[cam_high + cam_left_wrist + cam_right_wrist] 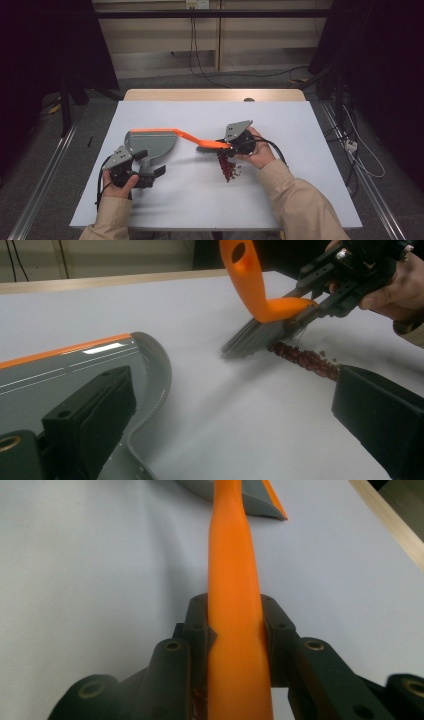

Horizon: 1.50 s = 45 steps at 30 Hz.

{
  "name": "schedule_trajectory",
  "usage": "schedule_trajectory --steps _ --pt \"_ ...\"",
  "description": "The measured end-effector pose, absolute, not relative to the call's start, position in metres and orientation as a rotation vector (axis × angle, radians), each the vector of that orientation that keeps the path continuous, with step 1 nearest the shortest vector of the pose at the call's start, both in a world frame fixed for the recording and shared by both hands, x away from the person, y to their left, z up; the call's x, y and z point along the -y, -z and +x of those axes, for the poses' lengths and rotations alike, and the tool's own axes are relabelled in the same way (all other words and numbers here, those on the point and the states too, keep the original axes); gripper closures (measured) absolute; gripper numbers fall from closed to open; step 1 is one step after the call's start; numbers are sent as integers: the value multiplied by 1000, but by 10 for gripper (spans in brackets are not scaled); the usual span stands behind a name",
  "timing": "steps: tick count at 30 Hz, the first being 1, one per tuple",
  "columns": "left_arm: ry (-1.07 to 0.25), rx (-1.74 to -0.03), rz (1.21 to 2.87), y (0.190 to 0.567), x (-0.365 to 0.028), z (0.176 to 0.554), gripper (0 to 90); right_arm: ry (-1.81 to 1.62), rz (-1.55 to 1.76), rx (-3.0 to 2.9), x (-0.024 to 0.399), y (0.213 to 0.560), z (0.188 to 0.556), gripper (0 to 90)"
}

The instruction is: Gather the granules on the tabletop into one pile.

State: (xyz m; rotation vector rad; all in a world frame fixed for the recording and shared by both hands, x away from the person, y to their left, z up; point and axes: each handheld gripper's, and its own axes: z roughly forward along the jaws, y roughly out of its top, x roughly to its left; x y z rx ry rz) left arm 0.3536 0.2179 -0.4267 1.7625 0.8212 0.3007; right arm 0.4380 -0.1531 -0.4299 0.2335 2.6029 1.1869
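On the white table (280,200), right gripper (231,145) clamps the orange brush (200,141) beside the red beans (227,167); left gripper (150,175) grips the grey dustpan (150,142) handle. Recommend low, short strokes toward the pan lip.

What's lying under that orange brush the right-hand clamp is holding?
Under the orange-handled brush, its grey bristles touch the white tabletop beside a line of small dark red beans. Any beans beneath the bristles are covered, so I cannot tell.
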Motion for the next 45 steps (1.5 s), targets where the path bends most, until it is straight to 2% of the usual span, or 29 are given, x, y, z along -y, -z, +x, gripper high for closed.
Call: schedule_trajectory --steps 26,45 --pt "-304 -816 1760 425 -218 352 36 -1094 146 -2677 176 424 413 708" --pt "-302 -812 1759 425 -216 352 36 -1160 351 -2616 182 421 397 713"
